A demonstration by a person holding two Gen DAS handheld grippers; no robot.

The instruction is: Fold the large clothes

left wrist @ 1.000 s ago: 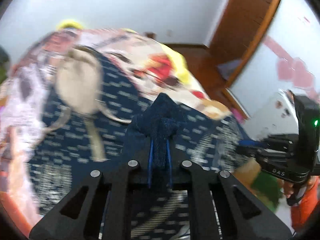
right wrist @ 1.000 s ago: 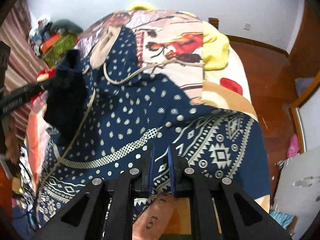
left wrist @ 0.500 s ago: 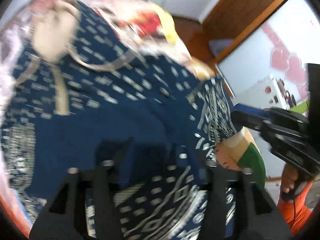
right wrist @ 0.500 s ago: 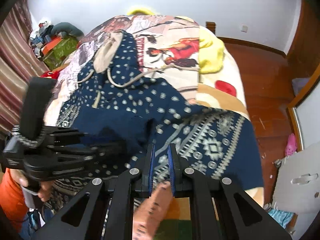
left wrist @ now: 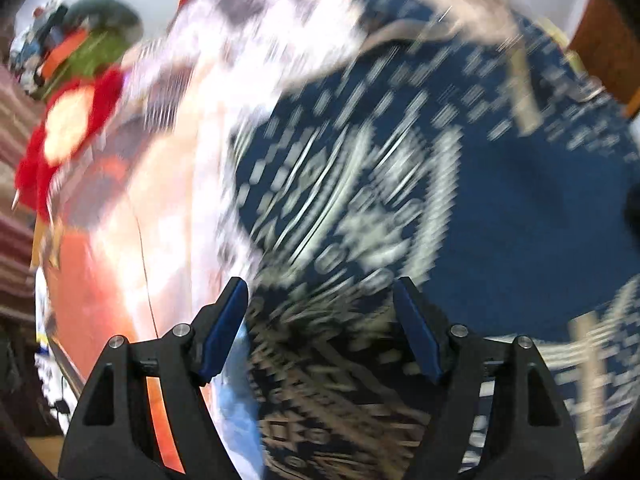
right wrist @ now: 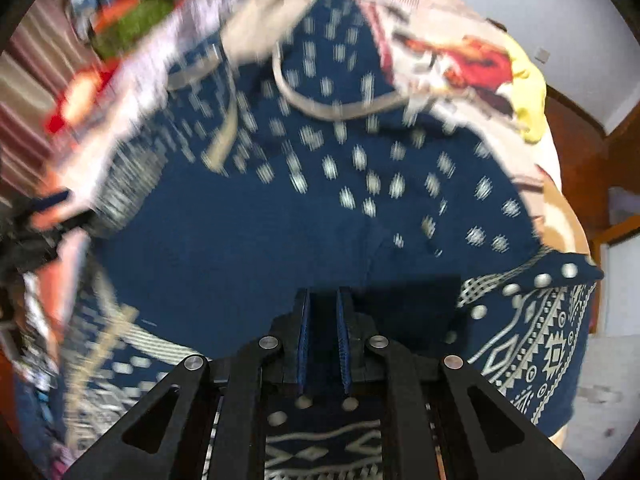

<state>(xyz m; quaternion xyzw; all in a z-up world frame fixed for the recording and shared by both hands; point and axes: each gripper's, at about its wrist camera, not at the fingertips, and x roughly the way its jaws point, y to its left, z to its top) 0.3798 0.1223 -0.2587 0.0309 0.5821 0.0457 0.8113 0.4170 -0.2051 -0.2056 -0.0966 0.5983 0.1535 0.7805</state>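
We list a printed bedspread (right wrist: 460, 52); a yellow cushion (right wrist: 528, 92) at its right edge; a green bundle (right wrist: 132, 20) beyond its far left corner (blurred); a red plush (left wrist: 64, 132) beside that corner.

A big navy hoodie (right wrist: 328, 200) lies spread on the bed, its beige-lined hood toward the far end. White flecks dot the chest and a wide geometric band runs along the hem at the near edge. A plain navy fold lies across its middle.
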